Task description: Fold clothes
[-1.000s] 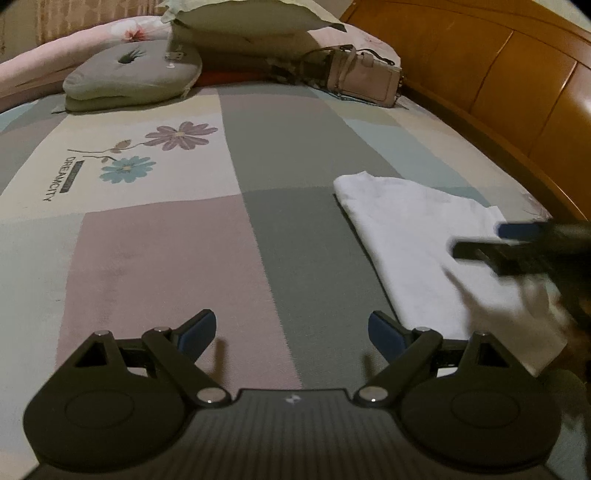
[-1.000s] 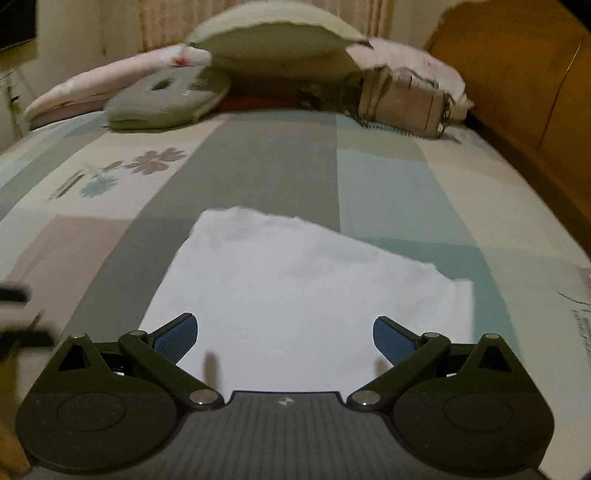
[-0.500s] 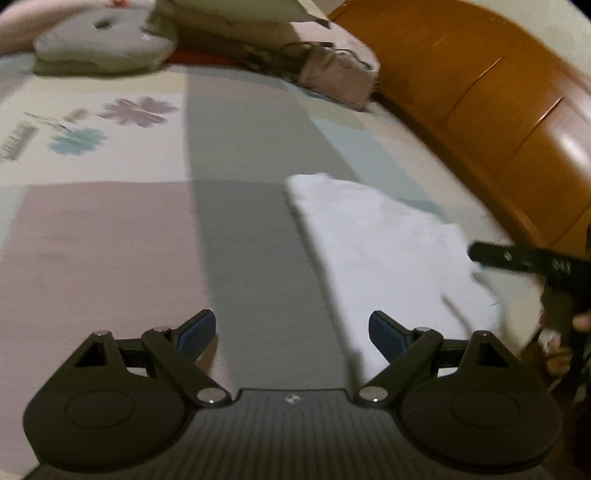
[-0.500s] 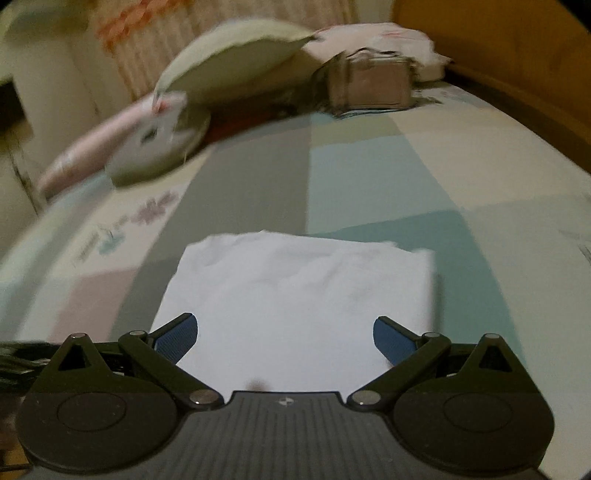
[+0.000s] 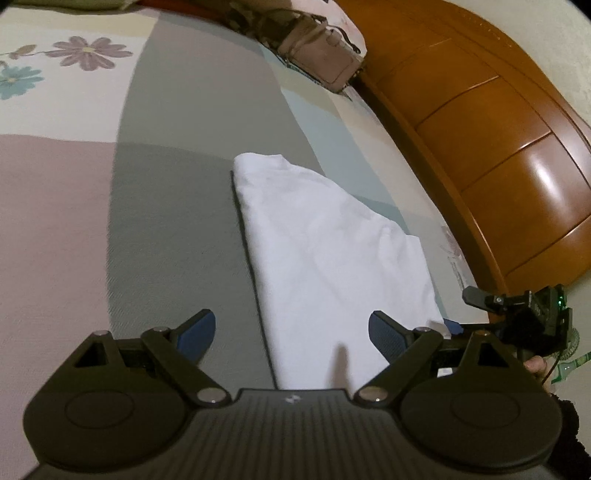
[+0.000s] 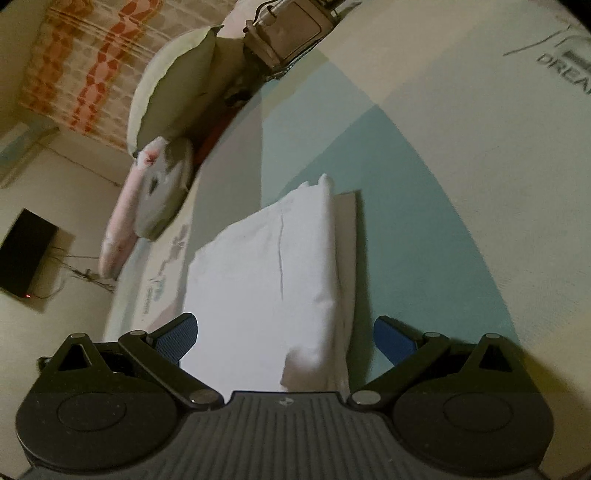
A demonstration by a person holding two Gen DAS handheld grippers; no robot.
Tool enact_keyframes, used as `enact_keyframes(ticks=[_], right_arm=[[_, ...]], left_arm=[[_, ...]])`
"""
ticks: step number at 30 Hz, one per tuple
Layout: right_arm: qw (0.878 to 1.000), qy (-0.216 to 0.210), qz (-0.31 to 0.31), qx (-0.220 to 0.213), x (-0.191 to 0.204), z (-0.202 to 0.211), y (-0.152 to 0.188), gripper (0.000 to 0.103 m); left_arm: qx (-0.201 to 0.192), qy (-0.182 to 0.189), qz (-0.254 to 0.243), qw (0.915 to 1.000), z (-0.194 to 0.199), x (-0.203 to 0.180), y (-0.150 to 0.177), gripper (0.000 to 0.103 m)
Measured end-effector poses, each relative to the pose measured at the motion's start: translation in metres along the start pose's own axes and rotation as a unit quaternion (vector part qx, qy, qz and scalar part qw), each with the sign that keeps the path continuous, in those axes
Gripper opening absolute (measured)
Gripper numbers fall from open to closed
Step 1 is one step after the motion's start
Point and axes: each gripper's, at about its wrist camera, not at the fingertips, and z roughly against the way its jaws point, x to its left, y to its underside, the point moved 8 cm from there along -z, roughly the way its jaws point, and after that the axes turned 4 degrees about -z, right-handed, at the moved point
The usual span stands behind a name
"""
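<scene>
- While my left tongs (image 5: 291, 334) hang spread wide above the bed (image 5: 177, 221), the left wrist view shows the folded white garment (image 5: 325, 258) lying flat on the patchwork bedcover, its near edge running between my two blue pads; nothing is pinched.
- Same view: my right tongs (image 5: 476, 306) sit at the garment's near right corner, beside the wooden headboard (image 5: 498, 147); a beige handbag (image 5: 321, 59) lies far up the bed.
- From the right wrist view, my right tongs (image 6: 284, 339) are spread too, empty, with the garment (image 6: 266, 280) between the pads, its stacked fold edges along the right side over a teal patch.
- Pillows (image 6: 173, 85) and the handbag (image 6: 291, 26) lie beyond it; a dark box (image 6: 26, 254) hangs on the wall at left.
</scene>
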Motion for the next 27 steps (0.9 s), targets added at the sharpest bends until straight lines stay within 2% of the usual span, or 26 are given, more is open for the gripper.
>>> enact_keyframes(ticks=[5,10,14,19,22,27], right_arm=[[1.000,-0.029,-0.004,0.002,0.003,-0.015,-0.011,0.103],[0.999,-0.032,0.000,0.008,0.010,-0.028,-0.020,0.103],[0.999,-0.036,0.005,0.037,0.011,-0.019,-0.002,0.103],[0.994,-0.055,-0.006,0.091,0.013,0.001,0.038,0.103],[0.994,-0.069,-0.015,0.082,0.011,0.000,0.038,0.103],[0.995,-0.076,-0.021,0.053,0.019,-0.017,0.019,0.103]], left_arm=[[0.003,0.010,0.004,0.9999,-0.023,-0.004,-0.022,0.092],[0.005,0.015,0.015,0.9998,-0.040,-0.008,-0.033,0.094],[0.027,0.046,0.029,0.9982,-0.028,-0.006,-0.019,0.095],[0.055,0.071,0.024,0.9957,-0.006,-0.002,0.009,0.095],[0.050,0.080,0.033,0.9950,-0.011,0.001,0.003,0.095],[0.042,0.096,0.040,0.9937,-0.032,-0.001,-0.016,0.096]])
